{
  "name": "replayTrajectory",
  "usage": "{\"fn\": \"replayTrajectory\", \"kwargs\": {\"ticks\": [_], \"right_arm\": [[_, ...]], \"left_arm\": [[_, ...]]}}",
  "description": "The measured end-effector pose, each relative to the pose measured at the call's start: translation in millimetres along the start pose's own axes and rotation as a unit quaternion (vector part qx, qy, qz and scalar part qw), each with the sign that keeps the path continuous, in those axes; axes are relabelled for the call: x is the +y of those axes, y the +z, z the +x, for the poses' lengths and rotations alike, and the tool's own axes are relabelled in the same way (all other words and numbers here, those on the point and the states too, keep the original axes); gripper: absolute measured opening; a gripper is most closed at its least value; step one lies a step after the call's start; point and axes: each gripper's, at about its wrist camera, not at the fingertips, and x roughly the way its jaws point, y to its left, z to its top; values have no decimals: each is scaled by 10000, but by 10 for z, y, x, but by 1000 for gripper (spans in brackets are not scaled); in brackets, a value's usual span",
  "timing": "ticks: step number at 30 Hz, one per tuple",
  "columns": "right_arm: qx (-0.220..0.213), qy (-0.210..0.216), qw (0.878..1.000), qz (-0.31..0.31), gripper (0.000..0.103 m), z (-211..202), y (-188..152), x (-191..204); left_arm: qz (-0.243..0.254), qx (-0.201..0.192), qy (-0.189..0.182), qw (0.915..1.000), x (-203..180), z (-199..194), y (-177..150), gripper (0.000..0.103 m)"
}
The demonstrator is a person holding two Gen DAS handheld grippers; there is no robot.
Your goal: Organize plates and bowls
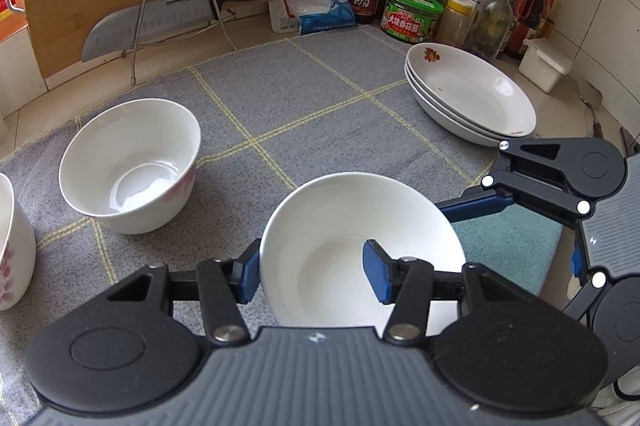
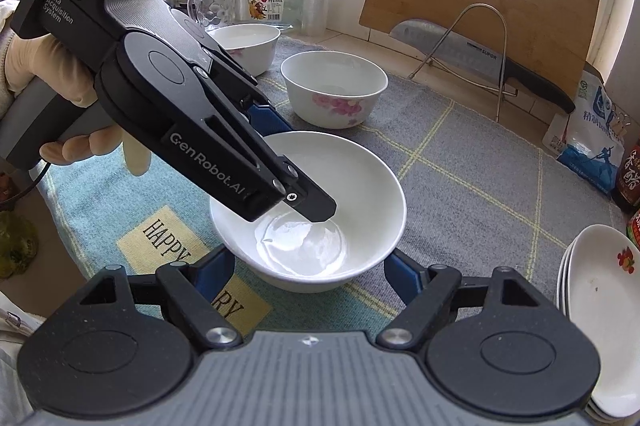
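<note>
Your left gripper (image 1: 312, 276) pinched the near rim of a plain white bowl (image 1: 340, 226), one blue pad outside, one inside; the bowl sat empty and glossy near the front of the grey checked mat (image 1: 304, 94). Your right gripper (image 2: 308, 274) was spread wide, its fingers either side of that bowl, apart from it. A flower-printed bowl (image 1: 128, 166), also empty, stood far left. Stacked plates (image 1: 472, 94) lay far right, the top one holding nothing.
</note>
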Motion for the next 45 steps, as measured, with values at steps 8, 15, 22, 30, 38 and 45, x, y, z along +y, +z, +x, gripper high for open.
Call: {"fn": "replayTrajectory", "kwargs": {"ticks": [8,15,22,30,38,45], "right_arm": [[14,35,10000,44,85,14,11,-10],[-91,176,9997,105,103,-50,21,-34],[-196,116,9997,38,103,-182,61,-61],[-391,81,9992,40,103,-254,170,-160],[-454,112,9989,-45,103,-191,378,-287],[-369,302,9989,-29,103,-14,617,-462]], "left_arm": [[-9,-21,-12,10000,-8,16,-6,55],[100,-277,204,9994,-32,-91,14,90],[-79,-577,464,9972,23,-294,-3,94],[-359,-869,1201,9883,181,-445,-103,97],[-359,-899,1818,9785,324,-428,-191,97],[-430,-940,2024,9738,436,-332,-200,97]]}}
